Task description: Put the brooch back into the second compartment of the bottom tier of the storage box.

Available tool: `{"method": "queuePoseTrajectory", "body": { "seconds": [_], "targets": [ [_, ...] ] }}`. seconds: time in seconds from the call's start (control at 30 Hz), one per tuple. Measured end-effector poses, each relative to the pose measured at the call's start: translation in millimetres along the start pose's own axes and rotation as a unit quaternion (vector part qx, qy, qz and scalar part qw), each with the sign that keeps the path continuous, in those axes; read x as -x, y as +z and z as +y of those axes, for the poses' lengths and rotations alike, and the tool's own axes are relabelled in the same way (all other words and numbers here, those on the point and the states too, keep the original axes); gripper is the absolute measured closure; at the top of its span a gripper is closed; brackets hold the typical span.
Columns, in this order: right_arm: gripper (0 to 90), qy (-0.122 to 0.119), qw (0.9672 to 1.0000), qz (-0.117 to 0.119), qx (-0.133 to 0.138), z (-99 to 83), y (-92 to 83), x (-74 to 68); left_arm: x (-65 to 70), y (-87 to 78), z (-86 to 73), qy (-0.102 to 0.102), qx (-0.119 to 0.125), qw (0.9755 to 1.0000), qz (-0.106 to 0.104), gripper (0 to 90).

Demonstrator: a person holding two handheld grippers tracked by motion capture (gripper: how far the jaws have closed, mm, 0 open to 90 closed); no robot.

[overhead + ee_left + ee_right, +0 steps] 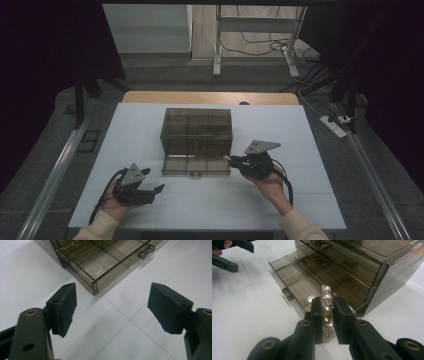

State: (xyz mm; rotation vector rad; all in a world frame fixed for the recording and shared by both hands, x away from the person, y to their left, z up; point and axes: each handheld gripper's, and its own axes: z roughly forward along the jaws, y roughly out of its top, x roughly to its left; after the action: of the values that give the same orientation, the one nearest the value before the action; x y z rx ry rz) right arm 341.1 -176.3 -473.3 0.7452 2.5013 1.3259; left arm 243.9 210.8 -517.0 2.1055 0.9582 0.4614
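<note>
Right tongs [327, 315] are clamped on a pearl hair clip [326, 305], gold-framed with glossy beads in a row, held low-centre in frame above the open bottom drawer [294, 281] of the smoky organiser [196, 134], we judge for stowing. Left tongs [111, 307] stand apart, idle over the desk [120, 335].

I am holding my left gripper [156, 183] low at the near left, cradled in my left hand [120, 202], its jaws standing wide apart with nothing between them. My right hand [272, 185] is carrying the right gripper [229, 159] farther forward on the right side, pointing inward, its jaws clamped tight together. Both of my forearms, in pale sleeves [102, 227], are reaching in from the near edge.
</note>
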Motion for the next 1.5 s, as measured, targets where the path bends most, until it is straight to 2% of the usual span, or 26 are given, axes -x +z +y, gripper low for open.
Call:
{"method": "queuePoseTrajectory", "body": {
  "seconds": [1.5],
  "targets": [
    [77.4,-0.022,0.9989,0.035,-0.02,17.5,51.1,-20.5,-0.6,3.2,-0.4,0.001,-0.003,1.0,-0.003,24.4]
  ]
}}
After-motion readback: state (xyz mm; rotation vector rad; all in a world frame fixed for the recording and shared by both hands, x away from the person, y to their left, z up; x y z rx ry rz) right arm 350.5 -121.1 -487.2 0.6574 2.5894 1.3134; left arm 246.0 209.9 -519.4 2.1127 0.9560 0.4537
